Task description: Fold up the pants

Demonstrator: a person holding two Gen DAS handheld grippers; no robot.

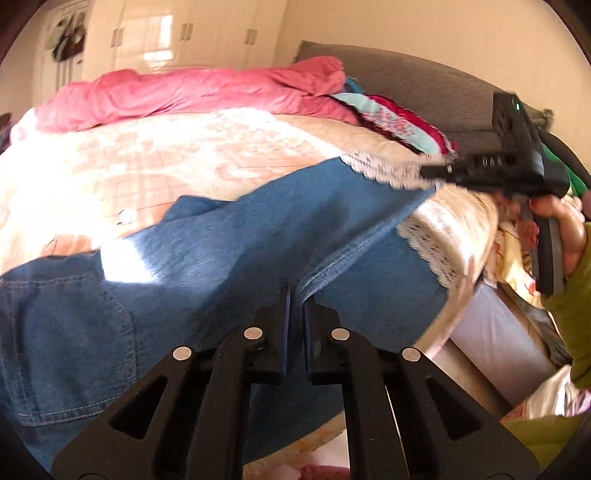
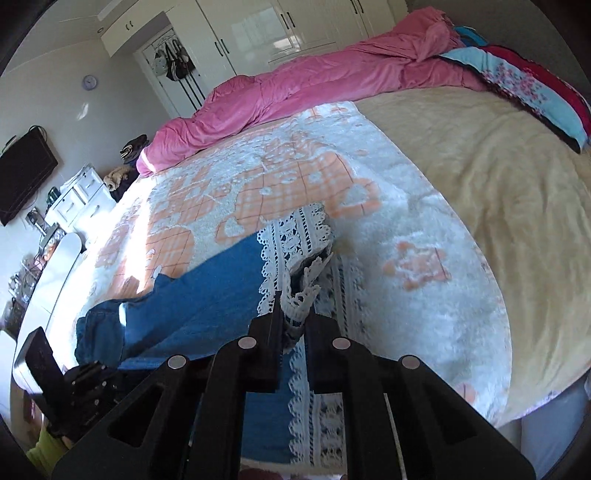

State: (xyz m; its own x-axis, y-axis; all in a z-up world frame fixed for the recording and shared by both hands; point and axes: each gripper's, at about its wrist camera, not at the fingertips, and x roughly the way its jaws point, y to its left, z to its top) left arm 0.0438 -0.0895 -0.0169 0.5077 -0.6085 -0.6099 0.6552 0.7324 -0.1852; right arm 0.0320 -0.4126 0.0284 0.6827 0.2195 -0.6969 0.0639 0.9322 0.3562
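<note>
Blue denim pants [image 1: 229,251] with white lace cuffs [image 1: 428,251] lie across the bed. My left gripper [image 1: 297,295] is shut on the pants' side seam near the middle of a leg. My right gripper [image 2: 293,314] is shut on the lace cuff [image 2: 295,254] of the pants [image 2: 207,295] and holds it lifted off the bed. The right gripper also shows in the left wrist view [image 1: 436,173] at the far cuff. The left gripper shows in the right wrist view [image 2: 88,380] at lower left.
The bed has a white and orange fleece blanket [image 2: 406,221] and a cream blanket [image 2: 498,166]. A pink duvet [image 2: 295,88] and a folded floral quilt [image 2: 524,88] lie along the far side. White wardrobes [image 2: 258,33] stand behind; the bed edge [image 1: 491,332] drops at right.
</note>
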